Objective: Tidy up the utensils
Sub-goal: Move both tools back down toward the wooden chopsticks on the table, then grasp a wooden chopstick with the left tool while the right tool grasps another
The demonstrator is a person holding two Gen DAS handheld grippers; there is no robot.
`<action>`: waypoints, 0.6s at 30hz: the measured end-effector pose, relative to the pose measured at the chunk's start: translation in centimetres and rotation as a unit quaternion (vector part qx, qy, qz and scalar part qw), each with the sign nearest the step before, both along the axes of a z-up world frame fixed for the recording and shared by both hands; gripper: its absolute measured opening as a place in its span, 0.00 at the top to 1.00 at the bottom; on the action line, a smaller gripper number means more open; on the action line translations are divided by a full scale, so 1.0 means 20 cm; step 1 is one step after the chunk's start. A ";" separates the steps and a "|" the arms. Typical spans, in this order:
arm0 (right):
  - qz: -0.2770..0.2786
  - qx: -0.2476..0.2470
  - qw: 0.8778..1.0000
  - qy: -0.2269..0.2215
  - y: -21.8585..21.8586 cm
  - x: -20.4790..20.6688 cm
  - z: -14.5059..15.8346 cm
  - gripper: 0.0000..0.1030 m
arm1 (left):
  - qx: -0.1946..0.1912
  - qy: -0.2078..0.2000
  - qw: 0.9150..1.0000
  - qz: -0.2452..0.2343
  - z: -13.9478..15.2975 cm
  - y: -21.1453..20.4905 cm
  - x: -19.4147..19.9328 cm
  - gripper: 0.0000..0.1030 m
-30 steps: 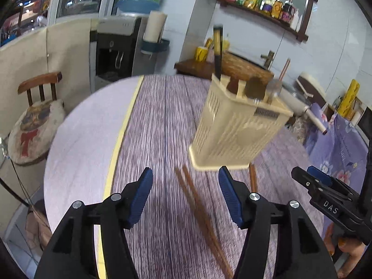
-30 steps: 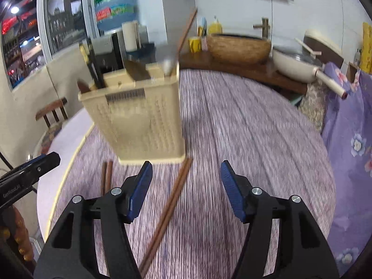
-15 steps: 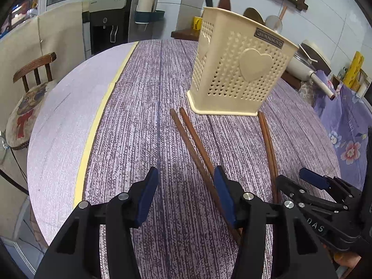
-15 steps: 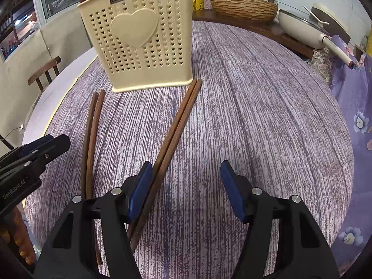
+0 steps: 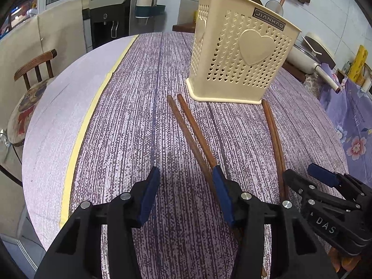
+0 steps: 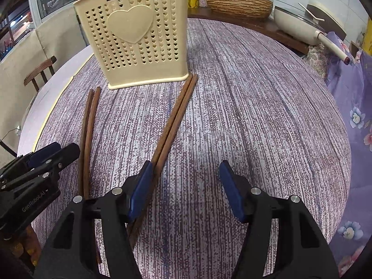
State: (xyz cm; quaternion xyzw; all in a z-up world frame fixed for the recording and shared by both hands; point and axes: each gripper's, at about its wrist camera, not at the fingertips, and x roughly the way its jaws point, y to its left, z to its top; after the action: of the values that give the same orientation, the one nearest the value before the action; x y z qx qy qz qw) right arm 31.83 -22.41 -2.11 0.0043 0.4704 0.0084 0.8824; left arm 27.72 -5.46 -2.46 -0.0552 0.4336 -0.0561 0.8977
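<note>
**Two chopstick pairs wait in front of the holder**

Both tools hang low over the tabletop [image 5: 130,121], which wears a purple, finely streaked cloth. The left hand-held gripper [image 5: 184,187] is spread wide and holds nothing; the right hand-held gripper [image 6: 186,181] is equally open and empty. Each sits just beside a pair rather than astride it.

The left chopstick pair [image 5: 193,137] lies near the left tool's right finger, running up toward the utensil holder [image 5: 239,53]. The right chopstick pair [image 6: 173,121] passes beside the right tool's left finger, its far tips almost touching the holder's base. All four sticks are slim, dark brown, apparently wooden rods.

The holder is cream plastic, boxy, pierced with small heart holes and fronted by a raised heart; handles poke out of its top.

This looks like the approach before a pick-up. The next move likely calls for shifting sideways to straddle a pair, then pinching thin, round sticks that could roll apart.
</note>
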 end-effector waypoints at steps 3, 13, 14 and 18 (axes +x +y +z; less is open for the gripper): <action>-0.007 0.010 1.000 0.004 -0.04 0.00 0.00 0.42 | 0.004 -0.002 1.000 0.000 0.00 0.00 0.00 0.54; -0.016 -0.007 1.000 0.010 0.02 0.06 -0.02 0.43 | -0.006 -0.001 1.000 0.011 0.01 0.00 0.07 0.54; -0.019 -0.014 1.000 0.007 0.03 0.06 -0.02 0.43 | 0.000 0.001 1.000 0.010 0.00 0.00 0.08 0.55; -0.029 -0.016 0.999 0.006 -0.01 0.06 -0.02 0.43 | -0.002 0.002 1.000 0.017 0.00 0.03 0.10 0.56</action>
State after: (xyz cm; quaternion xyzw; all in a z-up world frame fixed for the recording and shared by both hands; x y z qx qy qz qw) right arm 32.95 -22.58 -2.53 0.0033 0.4751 -0.0247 0.8796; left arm 29.70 -4.90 -2.45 -0.0648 0.4342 -0.0419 0.8975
